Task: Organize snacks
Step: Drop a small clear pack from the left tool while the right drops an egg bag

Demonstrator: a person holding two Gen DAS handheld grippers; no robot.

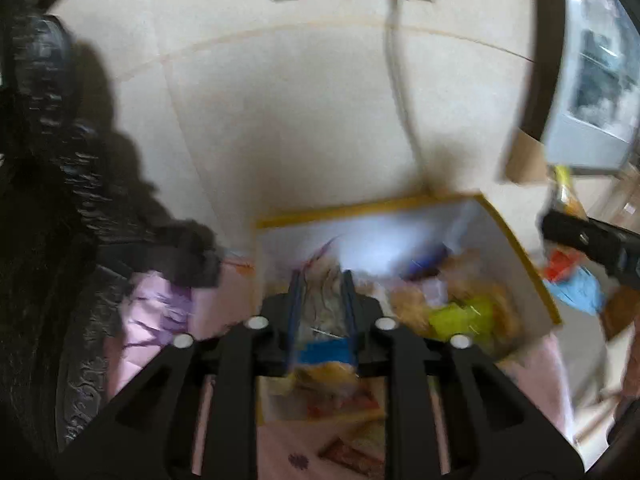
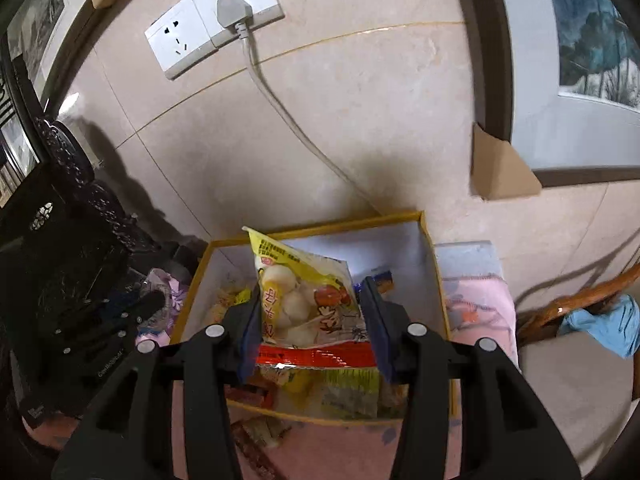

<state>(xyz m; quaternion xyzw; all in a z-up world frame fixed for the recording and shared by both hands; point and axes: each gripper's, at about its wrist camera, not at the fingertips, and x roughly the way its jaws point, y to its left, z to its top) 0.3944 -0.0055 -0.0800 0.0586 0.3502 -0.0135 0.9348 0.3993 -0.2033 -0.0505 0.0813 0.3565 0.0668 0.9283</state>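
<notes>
A yellow-rimmed white box point(image 2: 320, 224) holds several snack packets point(image 2: 352, 388) and stands on a pink cloth against the wall. My right gripper point(image 2: 310, 280) hangs over it with its jaws wide. A yellow and red packet of white balls point(image 2: 304, 300) stands upright between the blue pads, which do not seem to squeeze it. In the blurred left wrist view, my left gripper point(image 1: 322, 276) is over the same box point(image 1: 360, 204). Its pads sit close against a clear packet with a blue band point(image 1: 322, 312).
A wall socket point(image 2: 216, 20) with a grey cable point(image 2: 280, 108) is above the box. Dark carved furniture point(image 2: 60, 220) crowds the left. A cardboard piece point(image 2: 500, 176) leans at the right. A wooden chair with a blue cloth point(image 2: 608, 328) is further right. Loose snacks point(image 2: 256, 436) lie before the box.
</notes>
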